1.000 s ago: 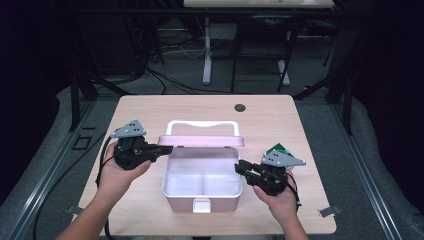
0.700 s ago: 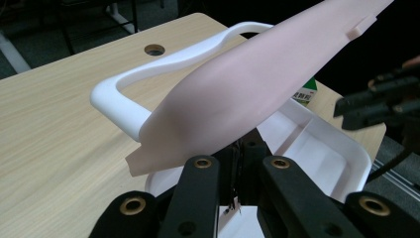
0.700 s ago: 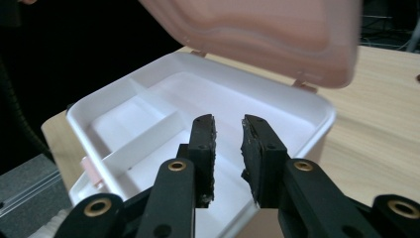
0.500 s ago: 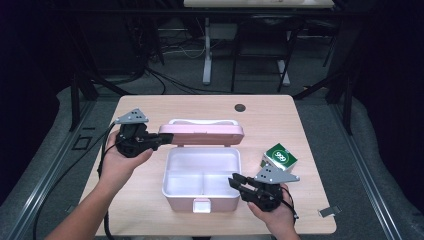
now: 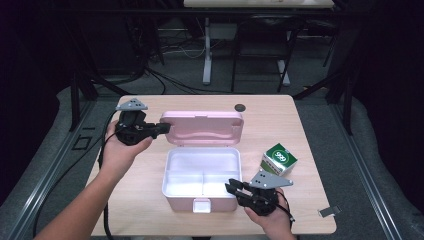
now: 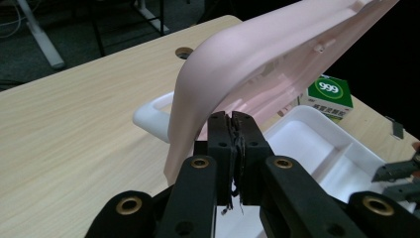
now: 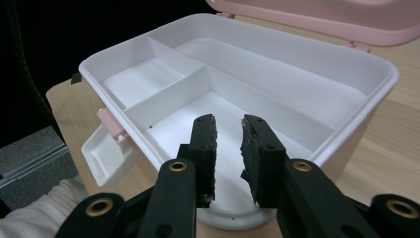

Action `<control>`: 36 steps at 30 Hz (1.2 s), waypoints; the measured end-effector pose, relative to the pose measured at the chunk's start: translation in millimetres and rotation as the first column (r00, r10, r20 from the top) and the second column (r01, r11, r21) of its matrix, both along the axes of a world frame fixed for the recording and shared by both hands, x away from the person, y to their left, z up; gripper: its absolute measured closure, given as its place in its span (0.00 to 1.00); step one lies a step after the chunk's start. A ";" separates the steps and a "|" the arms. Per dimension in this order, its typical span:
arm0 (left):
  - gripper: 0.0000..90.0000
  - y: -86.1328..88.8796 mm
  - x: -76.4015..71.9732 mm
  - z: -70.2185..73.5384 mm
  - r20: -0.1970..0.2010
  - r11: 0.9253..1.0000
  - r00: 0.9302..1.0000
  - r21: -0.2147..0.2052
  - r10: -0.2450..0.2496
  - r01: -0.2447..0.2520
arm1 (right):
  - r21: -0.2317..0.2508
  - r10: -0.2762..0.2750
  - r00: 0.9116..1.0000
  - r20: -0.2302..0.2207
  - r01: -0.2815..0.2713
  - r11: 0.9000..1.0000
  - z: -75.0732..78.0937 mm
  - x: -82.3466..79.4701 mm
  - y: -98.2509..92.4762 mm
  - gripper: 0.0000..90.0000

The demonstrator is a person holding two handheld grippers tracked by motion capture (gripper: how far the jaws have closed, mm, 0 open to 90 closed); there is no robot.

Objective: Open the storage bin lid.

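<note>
Right gripper [image 5: 234,188]: jaws a narrow gap apart, empty, at the front right corner of the white box [image 5: 176,194] on the desk [image 5: 300,125].
Medicine carton [image 5: 278,159]: just right of the box, nearest the right hand.
Left gripper [image 5: 161,129]: jaws pressed together at the pink lid's [image 5: 202,127] left edge, lid raised behind the box.

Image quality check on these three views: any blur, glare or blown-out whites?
High view: soft, low detail; dark surroundings, table evenly lit. Left gripper view: jaws at bottom sharp, pink lid mildly soft, green box readable. Right gripper view: white box interior nearly blown out, dividers still visible; background black.
</note>
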State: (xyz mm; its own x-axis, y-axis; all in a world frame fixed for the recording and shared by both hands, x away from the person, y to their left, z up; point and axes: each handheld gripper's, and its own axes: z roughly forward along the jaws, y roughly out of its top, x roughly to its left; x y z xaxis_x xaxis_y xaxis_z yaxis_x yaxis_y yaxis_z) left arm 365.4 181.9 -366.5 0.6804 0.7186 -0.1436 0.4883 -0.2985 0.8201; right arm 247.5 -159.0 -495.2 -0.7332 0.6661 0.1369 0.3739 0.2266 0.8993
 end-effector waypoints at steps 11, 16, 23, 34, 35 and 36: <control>0.88 -7.8 24.0 -3.9 0.001 0.998 0.998 0.006 0.056 -0.056 | 0.006 0.011 1.000 0.002 -0.011 1.000 -3.8 0.1 2.4 0.85; 0.80 -13.1 34.7 -10.4 -0.006 0.997 0.997 0.020 0.077 -0.076 | 0.016 0.015 1.000 0.003 -0.015 1.000 -5.2 0.6 2.2 0.85; 0.67 -15.6 34.3 -17.2 -0.003 0.997 0.998 0.038 0.067 -0.067 | 0.041 0.013 1.000 0.000 -0.013 0.999 -9.1 3.5 1.2 0.86; 0.62 -4.2 28.4 -28.7 -0.009 0.994 0.998 0.093 0.065 -0.064 | 0.036 0.013 1.000 0.025 -0.014 0.999 -10.4 2.9 1.0 0.86; 0.62 -3.6 27.9 -29.5 -0.007 0.993 0.998 0.103 0.062 -0.061 | 0.038 0.011 1.000 0.026 -0.012 0.999 -10.6 3.0 1.0 0.86; 0.62 -2.8 27.3 -29.7 -0.007 0.993 0.998 0.106 0.058 -0.056 | 0.040 0.014 1.000 0.026 -0.015 0.999 -10.6 3.4 0.6 0.86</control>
State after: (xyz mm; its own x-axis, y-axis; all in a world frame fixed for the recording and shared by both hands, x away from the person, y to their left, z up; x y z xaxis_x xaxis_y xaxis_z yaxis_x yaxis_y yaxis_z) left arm 392.7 179.1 -396.2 0.6369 0.7677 -0.0712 0.5147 -0.3546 0.7806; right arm 250.9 -158.3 -505.8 -0.7461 0.6500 0.1443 0.3478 0.1957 0.9169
